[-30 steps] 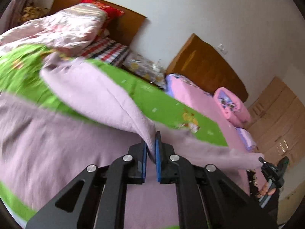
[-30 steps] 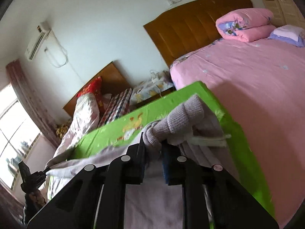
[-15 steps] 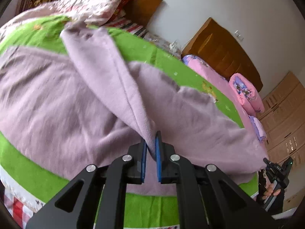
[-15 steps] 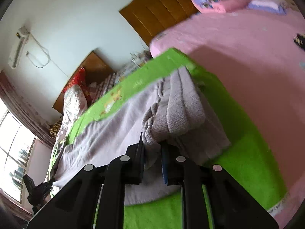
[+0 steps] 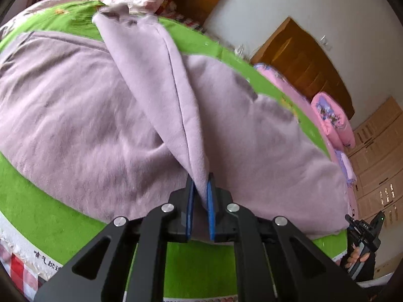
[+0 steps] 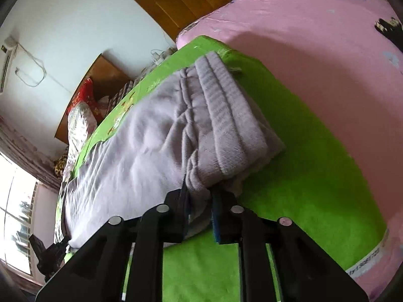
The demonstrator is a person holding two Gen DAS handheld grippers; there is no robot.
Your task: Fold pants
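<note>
Both tools dropped since a second ago: cloth that hung in the air now lies mostly on the green mat [image 5: 37, 216]. Left tool [image 5: 200, 188] is clenched on the hem end of the lilac pants [image 5: 83, 115]; that leg runs taut up and away from its tip, over the layer spread below. Right tool [image 6: 199, 196] is grasping the ribbed waistband [image 6: 226, 115], jaws closing tighter on the bunched fabric, band just ahead of the tip. Lengthwise fold looks nearly laid, I'd say. Left leg edge isn't flat yet; needs settling onto the lower leg before release.
</note>
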